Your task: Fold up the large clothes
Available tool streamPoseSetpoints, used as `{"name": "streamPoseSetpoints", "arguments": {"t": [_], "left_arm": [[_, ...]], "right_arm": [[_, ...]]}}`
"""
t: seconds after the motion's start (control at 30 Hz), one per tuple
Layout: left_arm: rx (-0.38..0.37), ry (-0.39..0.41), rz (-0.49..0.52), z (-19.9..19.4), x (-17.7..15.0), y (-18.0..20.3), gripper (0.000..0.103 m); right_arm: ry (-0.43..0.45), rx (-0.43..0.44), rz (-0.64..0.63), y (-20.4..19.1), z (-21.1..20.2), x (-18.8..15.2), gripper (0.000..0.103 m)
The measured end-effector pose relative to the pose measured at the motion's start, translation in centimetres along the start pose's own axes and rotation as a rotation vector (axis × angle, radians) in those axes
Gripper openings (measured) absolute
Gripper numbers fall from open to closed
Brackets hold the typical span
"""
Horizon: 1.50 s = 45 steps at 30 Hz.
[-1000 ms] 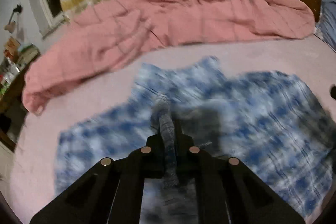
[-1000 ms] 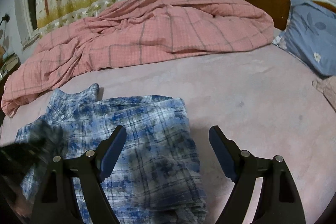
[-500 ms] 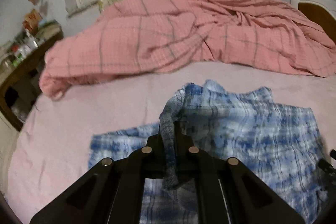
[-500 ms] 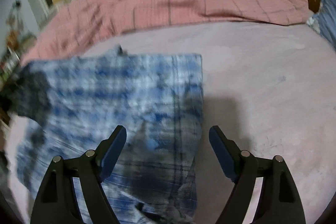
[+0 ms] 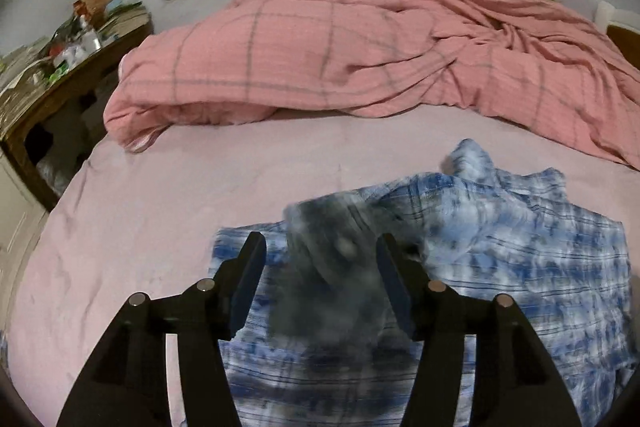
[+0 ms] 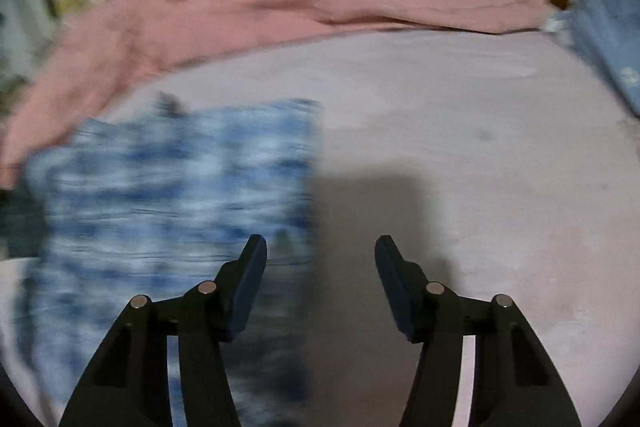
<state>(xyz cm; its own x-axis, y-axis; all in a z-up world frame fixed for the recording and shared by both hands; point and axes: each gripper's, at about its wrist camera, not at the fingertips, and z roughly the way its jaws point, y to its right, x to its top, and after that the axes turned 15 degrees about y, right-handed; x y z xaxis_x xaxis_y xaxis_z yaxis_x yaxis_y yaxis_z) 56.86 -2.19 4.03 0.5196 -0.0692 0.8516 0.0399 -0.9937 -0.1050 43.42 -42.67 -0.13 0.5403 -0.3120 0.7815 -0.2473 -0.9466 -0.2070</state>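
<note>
Left wrist: my left gripper [image 5: 320, 263] has just been opening and has let go of the sleeve [image 5: 332, 267], which drops blurred between the parted fingers onto the plaid shirt [image 5: 520, 267] on the bed [image 5: 180, 195]; that sleeve fold looks done.

Right wrist: my right gripper [image 6: 320, 263] has been closing, half-open and empty, straddling the shirt's right edge.

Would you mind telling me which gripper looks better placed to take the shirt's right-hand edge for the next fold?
Probably the right gripper: it is open over the blue plaid shirt's right edge, while the left gripper sits open over the sleeve.
</note>
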Motion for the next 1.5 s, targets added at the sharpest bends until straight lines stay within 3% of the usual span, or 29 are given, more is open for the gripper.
{"name": "streamPoseSetpoints", "arguments": {"t": [0.07, 0.13, 0.3, 0.47, 0.5, 0.53, 0.57, 0.63, 0.67, 0.7, 0.9, 1.0, 1.1, 1.2, 1.27, 1.3, 1.37, 1.5], "left_arm": [[0.025, 0.002, 0.01, 0.2, -0.3, -0.4, 0.057], [0.018, 0.005, 0.015, 0.0, -0.8, -0.6, 0.061], [-0.052, -0.026, 0.019, -0.2, -3.0, -0.7, 0.081], [-0.036, -0.093, 0.011, 2.4, -5.2, -0.1, 0.081], [-0.045, -0.109, -0.015, 3.0, -5.5, -0.1, 0.081], [-0.058, -0.126, -0.052, 3.8, -5.7, -0.2, 0.081], [-0.064, -0.139, -0.083, 4.6, -5.9, -0.3, 0.08], [-0.072, -0.142, -0.085, 5.5, -6.1, -0.1, 0.047], [-0.067, -0.141, -0.065, 5.9, -6.2, 0.2, 0.006], [-0.076, -0.134, -0.06, 5.8, -6.2, 0.4, 0.005], [-0.073, 0.11, -0.053, -0.1, -3.7, 0.2, 0.005], [-0.107, 0.126, -0.06, -2.8, -2.3, -0.3, 0.005], [-0.095, 0.073, -0.047, -4.9, -1.6, -0.3, 0.005], [-0.043, -0.007, -0.075, -5.7, -2.3, -0.7, 0.005], [0.022, -0.014, -0.095, -5.6, -3.1, -1.1, 0.005], [0.034, -0.022, -0.091, -5.5, -3.8, -1.1, 0.005], [0.034, -0.037, -0.084, -4.5, -4.9, -0.8, 0.005], [0.038, -0.021, -0.053, -3.0, -6.7, -0.5, 0.006]], "right_arm": [[-0.01, 0.111, -0.05, -2.0, -0.6, -0.4, 0.06], [-0.044, 0.146, -0.139, -4.1, -0.5, -1.1, 0.06], [-0.168, 0.064, -0.408, -8.2, 1.0, -4.7, 0.06], [-0.157, 0.025, -0.423, -8.0, 0.1, -5.1, 0.059], [-0.15, 0.016, -0.424, -7.9, 0.0, -5.1, 0.046], [-0.148, -0.01, -0.425, -7.7, -0.1, -5.2, 0.018], [-0.147, -0.065, -0.41, -7.1, 0.2, -5.0, 0.008], [-0.129, -0.114, -0.379, -5.7, 0.7, -4.7, 0.003], [-0.127, -0.13, -0.36, -5.0, 0.9, -4.6, 0.003], [-0.125, -0.137, -0.342, -4.4, 1.0, -4.3, 0.002], [-0.069, -0.112, -0.266, -3.2, -0.5, -2.9, 0.002], [0.013, -0.073, -0.283, -3.9, -2.3, -2.3, 0.003], [0.022, 0.116, -0.268, -5.0, -4.0, -2.4, 0.003], [-0.006, 0.196, -0.337, -7.2, -4.3, -3.2, 0.01], [-0.005, 0.173, -0.41, -8.7, -4.0, -3.9, 0.048], [0.015, 0.153, -0.429, -9.0, -3.8, -4.1, 0.077], [0.049, 0.137, -0.447, -9.5, -4.0, -4.2, 0.082], [-0.021, 0.2, -0.438, -9.0, -3.5, -4.7, 0.082]]}}
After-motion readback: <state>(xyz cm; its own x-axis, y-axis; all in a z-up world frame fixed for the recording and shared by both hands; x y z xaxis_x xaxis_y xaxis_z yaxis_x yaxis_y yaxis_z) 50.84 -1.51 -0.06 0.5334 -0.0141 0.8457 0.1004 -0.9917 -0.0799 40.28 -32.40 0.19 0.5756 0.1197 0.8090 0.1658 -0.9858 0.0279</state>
